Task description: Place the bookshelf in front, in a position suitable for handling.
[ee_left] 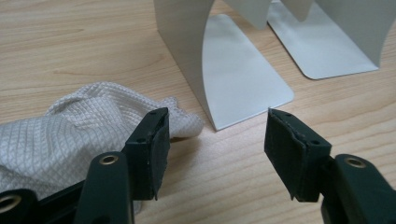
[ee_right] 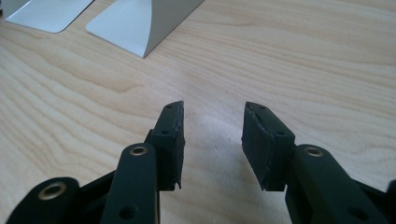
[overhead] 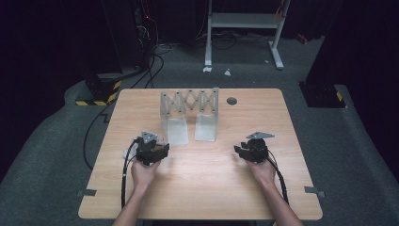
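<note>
A white waffle-weave cloth (ee_left: 70, 130) lies crumpled on the wooden table (overhead: 211, 188); in the high view the cloth (overhead: 129, 151) peeks out to the left of my left gripper (overhead: 159, 149). In the left gripper view that gripper (ee_left: 215, 123) stands open, its left jaw beside the cloth's edge and bare wood between the jaws. Just ahead is the curved foot of a grey metal bookend (ee_left: 233, 79). My right gripper (overhead: 244, 151) is at the table's right, and in its own view this gripper (ee_right: 214, 109) is open over bare wood.
A grey expanding metal rack (overhead: 190, 101) with two bookend plates (overhead: 206, 127) stands at the middle back of the table. A round grey grommet (overhead: 231, 100) sits behind it to the right. Cables trail from both grippers toward the front edge.
</note>
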`<state>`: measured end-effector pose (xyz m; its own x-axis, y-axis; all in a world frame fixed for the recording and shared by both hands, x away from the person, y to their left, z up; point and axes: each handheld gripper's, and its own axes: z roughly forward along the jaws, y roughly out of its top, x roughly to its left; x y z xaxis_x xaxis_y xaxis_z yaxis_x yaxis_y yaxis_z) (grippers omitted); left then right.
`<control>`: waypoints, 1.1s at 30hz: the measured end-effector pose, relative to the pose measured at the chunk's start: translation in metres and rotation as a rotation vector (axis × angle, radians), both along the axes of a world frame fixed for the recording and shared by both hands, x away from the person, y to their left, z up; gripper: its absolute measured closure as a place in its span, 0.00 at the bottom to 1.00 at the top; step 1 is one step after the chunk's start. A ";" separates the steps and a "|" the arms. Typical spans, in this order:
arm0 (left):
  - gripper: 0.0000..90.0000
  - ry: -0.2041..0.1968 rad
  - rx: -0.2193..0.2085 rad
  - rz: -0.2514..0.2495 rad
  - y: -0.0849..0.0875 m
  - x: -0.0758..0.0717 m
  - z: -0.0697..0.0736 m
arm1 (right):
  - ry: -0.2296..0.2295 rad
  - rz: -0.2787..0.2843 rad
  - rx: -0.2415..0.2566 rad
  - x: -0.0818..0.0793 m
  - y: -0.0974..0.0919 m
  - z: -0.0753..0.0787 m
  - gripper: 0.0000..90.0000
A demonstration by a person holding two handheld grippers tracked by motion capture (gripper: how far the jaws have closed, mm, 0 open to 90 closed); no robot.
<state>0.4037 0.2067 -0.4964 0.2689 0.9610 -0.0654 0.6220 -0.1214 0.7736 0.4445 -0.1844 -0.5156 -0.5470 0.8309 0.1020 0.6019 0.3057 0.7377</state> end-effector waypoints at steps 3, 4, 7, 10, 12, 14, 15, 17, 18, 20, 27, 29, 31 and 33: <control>0.46 0.006 -0.012 0.009 0.000 0.006 0.001 | -0.008 -0.003 -0.004 0.003 0.005 0.001 0.64; 0.46 0.007 -0.013 0.010 -0.001 0.008 0.001 | -0.025 -0.005 0.006 0.004 0.008 0.001 0.64; 0.44 0.023 -0.013 0.014 -0.003 0.020 0.000 | -0.002 0.016 0.001 0.010 0.018 -0.001 0.62; 0.43 0.014 -0.029 0.026 -0.004 0.027 0.000 | -0.003 0.026 -0.003 0.014 0.025 -0.001 0.63; 0.45 0.002 -0.047 0.041 -0.003 0.029 0.000 | 0.017 0.026 0.009 0.016 0.029 0.000 0.65; 0.46 0.010 -0.044 0.050 -0.002 0.031 0.000 | 0.017 0.030 0.008 0.017 0.031 0.000 0.66; 0.47 0.010 -0.025 0.064 -0.002 0.035 -0.001 | 0.014 0.035 0.003 0.020 0.037 0.000 0.69; 0.49 0.011 -0.014 0.064 -0.003 0.038 0.000 | 0.013 0.031 0.006 0.022 0.043 0.002 0.71; 0.49 0.011 -0.014 0.064 -0.003 0.038 0.000 | 0.013 0.031 0.006 0.022 0.043 0.002 0.71; 0.52 -0.004 -0.011 0.077 -0.002 0.042 0.002 | 0.011 0.032 0.003 0.025 0.052 0.005 0.73; 0.55 0.014 -0.057 0.092 0.000 0.047 -0.001 | 0.022 0.003 0.008 0.036 0.065 0.006 0.74; 0.56 0.006 -0.052 0.092 -0.001 0.048 -0.002 | 0.029 0.008 -0.015 0.039 0.070 0.005 0.75; 0.56 0.010 -0.065 0.099 0.000 0.049 -0.003 | 0.025 0.002 -0.013 0.042 0.074 0.004 0.75; 0.57 0.014 -0.067 0.104 0.001 0.051 -0.004 | 0.028 -0.008 -0.003 0.043 0.076 0.002 0.75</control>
